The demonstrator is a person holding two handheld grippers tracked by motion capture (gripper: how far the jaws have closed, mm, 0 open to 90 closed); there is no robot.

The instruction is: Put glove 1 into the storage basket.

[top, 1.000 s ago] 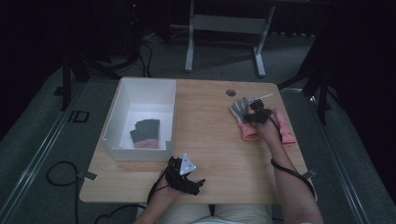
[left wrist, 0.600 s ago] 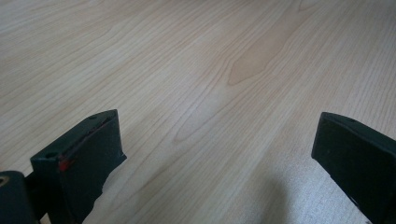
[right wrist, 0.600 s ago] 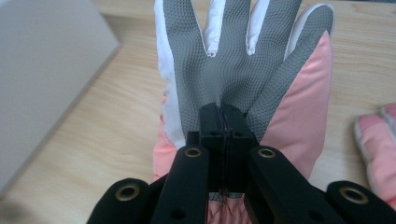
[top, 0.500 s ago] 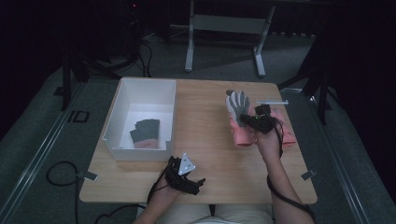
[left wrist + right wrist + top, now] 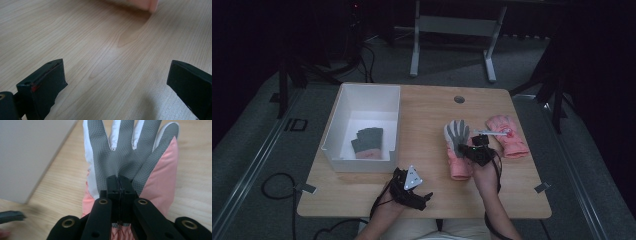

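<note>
right gripper [image 5: 473,150]: clenched on pink glove [image 5: 458,147], mid-table | left gripper [image 5: 412,192]: jaws wide apart, near front edge | second glove [image 5: 507,136] at 3 o'clock | box [image 5: 343,125] at 9 o'clock

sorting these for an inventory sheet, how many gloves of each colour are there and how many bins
Pink gloves: 2, one with a grey palm pinched in the right gripper, one lying on the table beside it
Dark grey gloves: 1, in the bin
White bins: 1
Total: 4
</note>
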